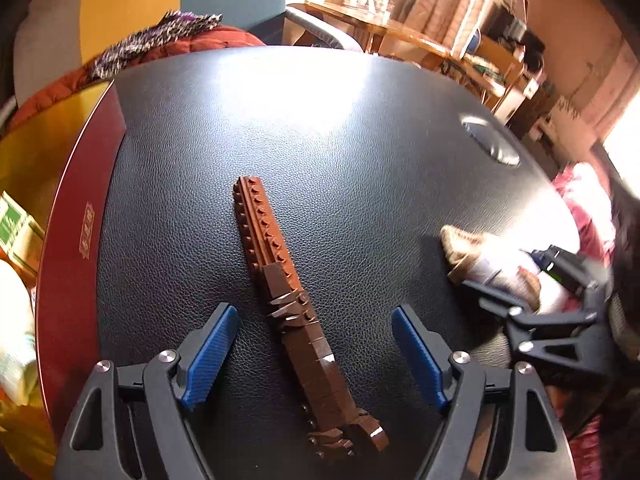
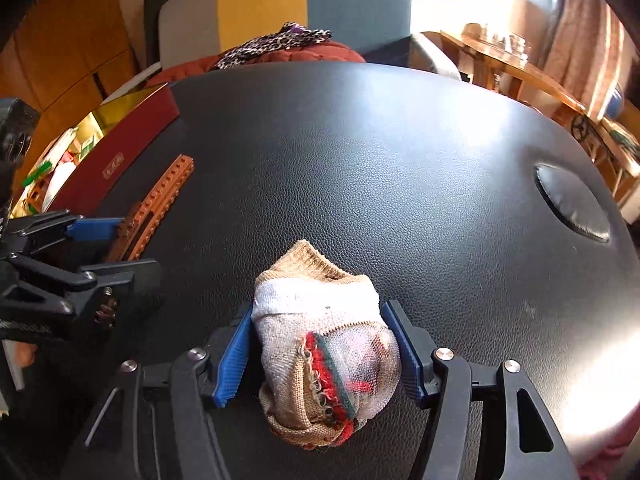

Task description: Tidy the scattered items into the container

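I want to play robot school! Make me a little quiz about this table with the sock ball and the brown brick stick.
1. True or false: the left tongs have already squeezed the brown brick stick.
2. What sits between the pads of the right tongs?
A. a spoon
B. the rolled sock ball
C. a cup
3. Fill in: the red box with the gold inside stands at the table's ____ edge, seen from the right wrist camera.

Key: 1. False, they are open with the stick lying between them. 2. B. 3. left.
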A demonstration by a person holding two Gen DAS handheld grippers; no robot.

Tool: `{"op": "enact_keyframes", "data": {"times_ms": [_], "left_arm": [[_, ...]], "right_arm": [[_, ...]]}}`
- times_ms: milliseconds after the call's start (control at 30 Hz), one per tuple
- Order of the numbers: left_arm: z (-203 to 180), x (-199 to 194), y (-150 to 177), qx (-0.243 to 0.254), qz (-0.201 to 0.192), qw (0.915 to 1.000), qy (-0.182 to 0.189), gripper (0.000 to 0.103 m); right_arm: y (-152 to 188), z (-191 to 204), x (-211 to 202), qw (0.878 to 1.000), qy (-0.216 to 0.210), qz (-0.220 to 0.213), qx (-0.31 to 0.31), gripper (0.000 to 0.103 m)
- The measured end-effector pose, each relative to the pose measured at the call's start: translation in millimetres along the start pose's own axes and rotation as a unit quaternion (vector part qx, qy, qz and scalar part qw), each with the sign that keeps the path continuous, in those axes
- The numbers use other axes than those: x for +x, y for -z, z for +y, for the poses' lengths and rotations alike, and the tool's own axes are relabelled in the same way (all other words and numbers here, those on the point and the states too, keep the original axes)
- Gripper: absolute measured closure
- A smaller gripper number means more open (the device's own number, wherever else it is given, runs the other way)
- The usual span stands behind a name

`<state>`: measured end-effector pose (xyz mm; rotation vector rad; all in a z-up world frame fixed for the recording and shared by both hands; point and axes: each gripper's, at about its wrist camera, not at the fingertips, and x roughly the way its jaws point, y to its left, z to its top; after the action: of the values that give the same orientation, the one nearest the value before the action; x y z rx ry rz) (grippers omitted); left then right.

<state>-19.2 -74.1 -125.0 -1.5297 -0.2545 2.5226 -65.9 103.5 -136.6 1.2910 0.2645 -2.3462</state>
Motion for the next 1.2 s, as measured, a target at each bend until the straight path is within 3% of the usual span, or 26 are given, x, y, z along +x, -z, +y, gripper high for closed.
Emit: {"op": "enact_keyframes", "data": {"times_ms": [67,200,333,433,600,633,667,767,1000,1200], "left_arm": [[7.4,-1.6,-1.0,-0.013,0.001,0.9999,0.007,0.041],[15.9,-4.2,-0.1,-0.018,0.002,0.9998,0.005,0.054],[36.8,-37.4,19.2,-0.017,0.005,0.9998,-0.006,0.052],[29.9,-31.8,16.3,-0.008,0.009,0.9998,-0.018,0.052],[16.8,-31.0,17.3,0.019,0.014,0.9973,-0.069,0.054],[14.1,-30.8,17.6,0.025,0.015,0.9964,-0.08,0.057],[11.7,-31.2,17.9,0.03,0.015,0.9958,-0.085,0.071],[7.5,-33.4,19.2,0.041,0.009,0.9951,-0.089,0.08],[14.3,-40.5,20.5,0.033,0.002,0.9962,-0.081,0.081],[2.5,-23.6,8.1,0.022,-0.001,0.9979,-0.062,0.084]], "right_arm": [[0.1,2.5,1.1,1.0,0.009,-0.003,0.007,0.039],[-0.2,5.3,2.3,1.0,0.024,-0.006,0.016,0.039],[1.7,4.9,1.7,1.0,0.022,-0.01,0.02,0.038],[3.1,4.6,1.3,0.999,0.02,-0.013,0.023,0.037],[5.5,4.0,0.7,0.999,0.017,-0.018,0.029,0.036],[5.4,3.3,0.9,0.999,0.017,-0.019,0.029,0.036],[5.0,3.0,1.4,0.999,0.018,-0.019,0.03,0.036],[4.5,2.5,2.0,0.999,0.018,-0.02,0.033,0.036],[4.3,4.4,1.8,0.999,0.022,-0.02,0.039,0.036],[3.9,7.5,2.4,0.999,0.033,-0.021,0.037,0.036]]}}
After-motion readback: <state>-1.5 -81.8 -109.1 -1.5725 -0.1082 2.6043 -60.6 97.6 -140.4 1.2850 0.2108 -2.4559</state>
